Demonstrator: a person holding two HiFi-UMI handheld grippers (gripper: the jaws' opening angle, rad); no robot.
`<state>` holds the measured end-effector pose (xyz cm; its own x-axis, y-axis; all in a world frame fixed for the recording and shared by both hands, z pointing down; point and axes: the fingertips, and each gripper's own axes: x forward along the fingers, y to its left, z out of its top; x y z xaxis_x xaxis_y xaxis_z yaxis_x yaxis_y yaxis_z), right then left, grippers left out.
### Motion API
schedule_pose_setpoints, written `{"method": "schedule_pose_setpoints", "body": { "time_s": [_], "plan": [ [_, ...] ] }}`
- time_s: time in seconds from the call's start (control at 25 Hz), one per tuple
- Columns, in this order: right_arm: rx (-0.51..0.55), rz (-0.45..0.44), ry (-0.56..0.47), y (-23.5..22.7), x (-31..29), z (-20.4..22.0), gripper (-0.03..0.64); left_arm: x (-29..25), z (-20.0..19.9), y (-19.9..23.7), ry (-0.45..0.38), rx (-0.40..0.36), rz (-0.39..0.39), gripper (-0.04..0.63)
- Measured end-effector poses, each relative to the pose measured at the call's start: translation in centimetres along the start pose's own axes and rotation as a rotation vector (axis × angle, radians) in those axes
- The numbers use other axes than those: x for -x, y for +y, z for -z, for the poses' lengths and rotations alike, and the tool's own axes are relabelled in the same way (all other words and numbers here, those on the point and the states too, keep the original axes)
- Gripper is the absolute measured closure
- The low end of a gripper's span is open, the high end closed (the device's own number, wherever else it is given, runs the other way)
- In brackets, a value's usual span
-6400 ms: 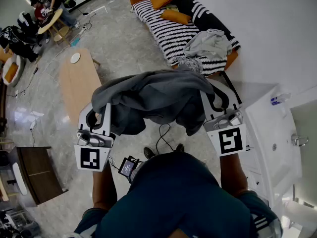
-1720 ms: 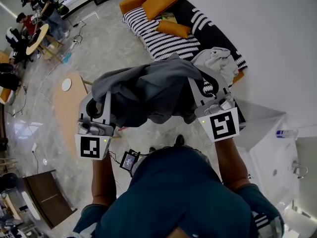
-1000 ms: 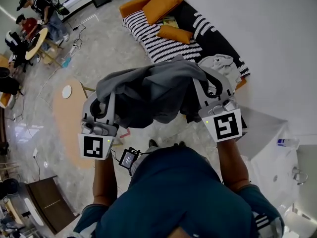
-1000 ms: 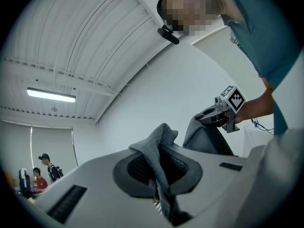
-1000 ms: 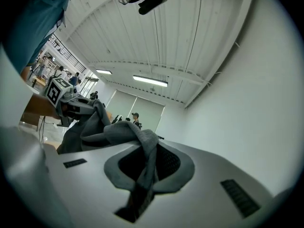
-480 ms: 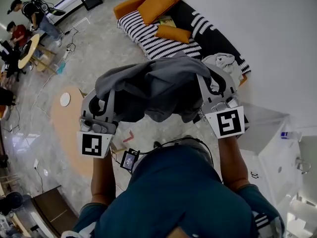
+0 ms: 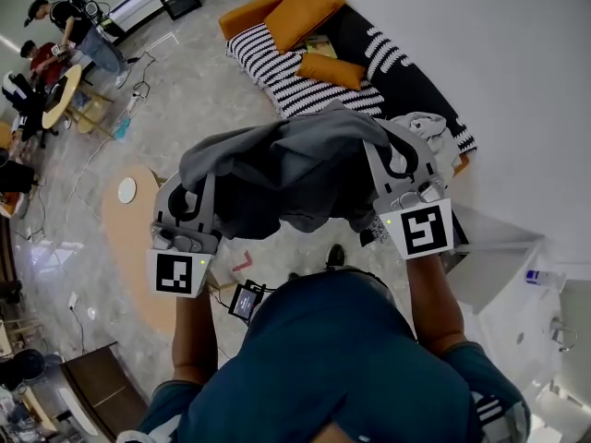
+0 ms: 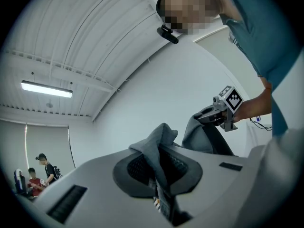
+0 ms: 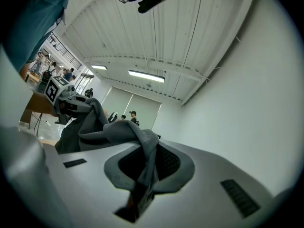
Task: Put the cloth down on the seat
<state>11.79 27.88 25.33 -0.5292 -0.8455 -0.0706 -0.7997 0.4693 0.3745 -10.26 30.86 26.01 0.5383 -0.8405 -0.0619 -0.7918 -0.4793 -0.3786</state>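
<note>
Clamping shut on one bunched edge of the dark grey fabric cloth (image 7: 286, 169), the left gripper (image 8: 159, 189) matches the right gripper (image 9: 142, 184), which is pinched on the opposite edge. The cloth hangs slack between them, airborne, near the black-and-white striped sofa seat (image 7: 295, 81).

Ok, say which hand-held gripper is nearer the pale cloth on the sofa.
Right. The right hand-held gripper sits beside the pale cloth; the left hand-held gripper is much farther off.

Bright, even ceiling light, fisheye-warped edges
</note>
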Motion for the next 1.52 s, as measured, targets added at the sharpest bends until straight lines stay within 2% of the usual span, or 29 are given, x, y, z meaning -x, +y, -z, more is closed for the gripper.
{"method": "schedule_pose_setpoints", "body": {
  "time_s": [0.28, 0.52, 0.84, 1.24, 1.52],
  "plan": [
    [-0.024, -0.034, -0.033, -3.9, -2.0, 1.9, 0.583, -4.5, -0.3, -0.9, 0.01, -0.026, -0.048, 0.575],
    [-0.044, -0.046, -0.021, -5.2, -3.3, 3.4, 0.583, -6.2, 0.6, -0.6, 0.041, -0.041, -0.049, 0.575],
    [-0.041, -0.025, 0.003, -4.6, -7.1, 3.9, 0.583, -8.1, 2.7, 2.9, 0.038, -0.02, -0.019, 0.575],
    [0.002, 0.029, 0.027, -2.5, -12.9, 2.2, 0.583, -9.0, 4.3, 9.9, -0.034, 0.0, 0.019, 0.575],
    [0.004, 0.052, 0.037, -2.3, -15.8, 2.3, 0.583, -10.2, 5.7, 12.5, -0.041, 0.013, 0.041, 0.575]
  ]
}}
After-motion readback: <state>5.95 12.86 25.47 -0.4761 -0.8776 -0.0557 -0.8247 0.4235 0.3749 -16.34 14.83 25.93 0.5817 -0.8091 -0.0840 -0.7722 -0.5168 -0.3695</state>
